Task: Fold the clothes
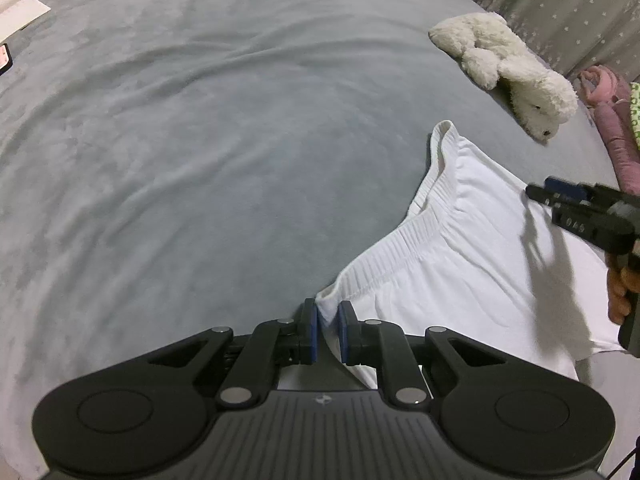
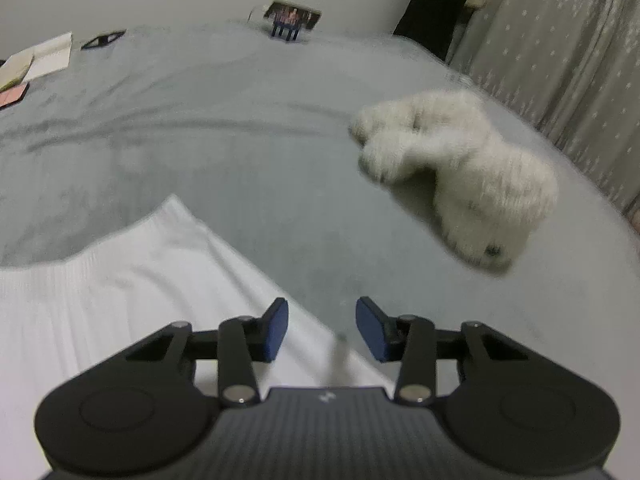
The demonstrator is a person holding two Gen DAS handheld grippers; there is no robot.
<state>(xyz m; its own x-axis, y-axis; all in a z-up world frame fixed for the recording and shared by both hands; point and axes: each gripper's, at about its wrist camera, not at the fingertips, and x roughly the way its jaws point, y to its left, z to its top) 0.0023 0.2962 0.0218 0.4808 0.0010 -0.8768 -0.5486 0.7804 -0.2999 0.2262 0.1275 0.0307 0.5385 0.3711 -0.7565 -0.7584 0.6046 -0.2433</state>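
White garment (image 1: 472, 264), prob. shorts or trousers w/ a ribbed elastic waistband (image 1: 404, 240), lies flat on the grey bed (image 1: 180, 160). The waistband runs from the near corner diagonally up and away to the far corner (image 1: 442, 128).

Left hand-held gripper (image 1: 328, 322): jaws narrow, pinched on the near waistband corner, cloth visibly between the blue pads (image 1: 310, 328).

Right hand-held gripper (image 2: 322, 328): jaws wide, nothing between them. It hovers over the garment's right-hand edge (image 2: 256, 276), w/ white cloth under its left finger and bare bed under the right. In the left wrist view it sits above the cloth, roughly midway along that side, the person's hand (image 1: 620, 288) on its grip.

Key relation: the far waistband corner lies fwd and to the left of the right hand-held gripper, well apart from the left one, so the right is the nearer for it. Judging only from this, w/ one corner held, a matching grip on the opposite end of the waistband would let the piece be lifted or folded along that axis. Can't tell how far the folding is.

White plush toy (image 2: 460, 176) lies near, beyond the garment, not touching.
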